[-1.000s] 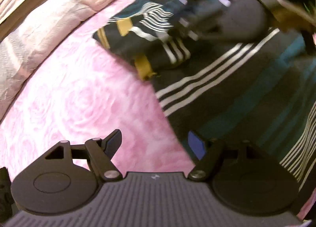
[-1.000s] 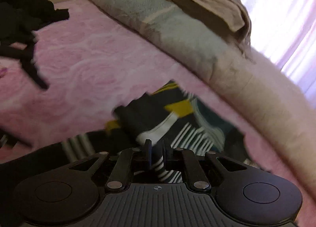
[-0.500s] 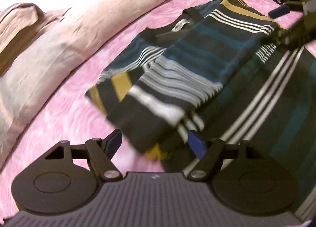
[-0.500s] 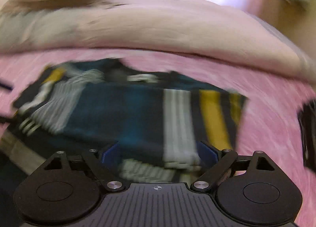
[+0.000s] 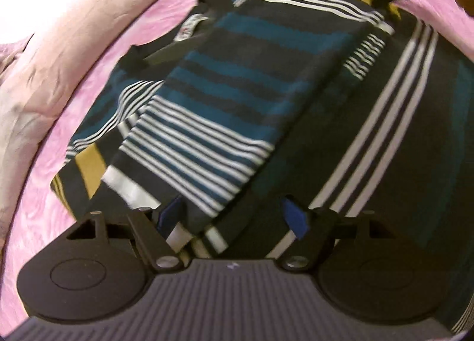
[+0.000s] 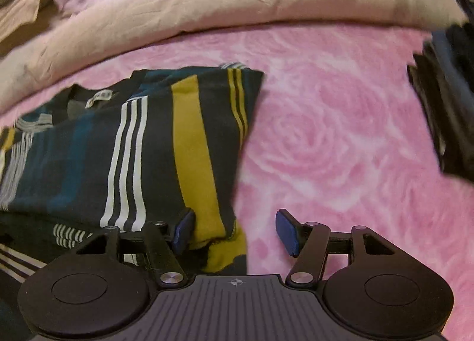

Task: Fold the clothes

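Note:
A dark striped shirt [image 5: 225, 103] with teal, white and mustard bands lies partly folded on a pink rose-patterned bedspread [image 5: 89, 62]. Its neck label faces the far side. My left gripper [image 5: 234, 218] is open, with the folded flap's near edge lying between its blue pads. In the right wrist view the same shirt [image 6: 142, 139] lies at the left. My right gripper [image 6: 234, 231] is open over the shirt's mustard corner, which lies by the left pad. The right gripper's dark arm shows at the top right of the left wrist view.
A pale rolled blanket [image 6: 237, 0] runs along the far side of the bed. A stack of dark folded clothes [image 6: 444, 103] sits at the right. Crumpled beige cloth [image 6: 26, 12] lies at the far left. Bare pink bedspread [image 6: 340, 139] lies right of the shirt.
My right gripper has opened and let go of the shirt's side, which now lies folded over the body. My left gripper has moved in over the shirt's near edge.

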Tool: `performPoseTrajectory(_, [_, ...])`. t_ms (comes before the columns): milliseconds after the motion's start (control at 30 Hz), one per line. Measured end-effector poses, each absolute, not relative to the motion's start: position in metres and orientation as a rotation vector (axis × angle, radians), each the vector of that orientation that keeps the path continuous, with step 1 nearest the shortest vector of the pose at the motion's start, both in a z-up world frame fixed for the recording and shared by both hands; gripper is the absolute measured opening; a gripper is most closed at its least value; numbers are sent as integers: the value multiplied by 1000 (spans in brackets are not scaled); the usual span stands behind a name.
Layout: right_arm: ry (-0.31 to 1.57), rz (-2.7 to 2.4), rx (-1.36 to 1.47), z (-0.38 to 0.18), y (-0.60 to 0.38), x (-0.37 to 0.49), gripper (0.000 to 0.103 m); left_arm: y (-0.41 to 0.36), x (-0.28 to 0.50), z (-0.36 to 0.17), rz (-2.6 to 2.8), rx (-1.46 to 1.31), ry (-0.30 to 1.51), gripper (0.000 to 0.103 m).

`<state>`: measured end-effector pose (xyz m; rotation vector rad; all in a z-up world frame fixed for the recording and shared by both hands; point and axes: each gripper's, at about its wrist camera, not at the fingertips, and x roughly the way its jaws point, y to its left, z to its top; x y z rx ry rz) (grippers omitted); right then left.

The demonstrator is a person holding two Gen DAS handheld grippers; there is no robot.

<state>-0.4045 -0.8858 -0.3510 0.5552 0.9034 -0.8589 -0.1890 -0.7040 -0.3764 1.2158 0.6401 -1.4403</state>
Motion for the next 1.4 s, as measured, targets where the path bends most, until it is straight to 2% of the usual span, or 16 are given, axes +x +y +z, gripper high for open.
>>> performPoseTrajectory(67, [901,-875,582,-355,-888,-409,59,-704,-193,-376,-1437,1233,634,71])
performPoseTrajectory(167, [884,-903,649,-360,-893,-419,66,-703,-192,-376,-1427,1251,636,71])
performPoseTrajectory(433, [912,-945,602,-337,-867,-414,66,-674,-185,-365,-1389,1205,695,71])
performPoseTrajectory(700, [1059,-674,515,-354,-770,-425,67,-584,-198,-370,-1301,1179,831,71])
performPoseTrajectory(733, [1068,-654,513,-355,-760,-429,68,-570,-201,-370,-1290,1171,842,71])
performPoseTrajectory(767, [1081,-642,501,-355,-749,-434,77,-556,-205,-369,-1280,1160,856,71])
performPoseTrajectory(800, [1098,-627,490,-355,-739,-439,81,-543,-208,-369,-1270,1150,866,71])
performPoseTrajectory(900, [1143,-600,469,-355,-711,-453,81,-508,-223,-366,-1270,1144,880,71])
performPoseTrajectory(1033, [1169,-588,434,-353,-664,-470,81,-463,-251,-362,-1340,1201,827,71])
performPoseTrajectory(1400, [1133,-674,327,-341,-557,-479,81,-336,-317,-363,-1583,1430,418,71])
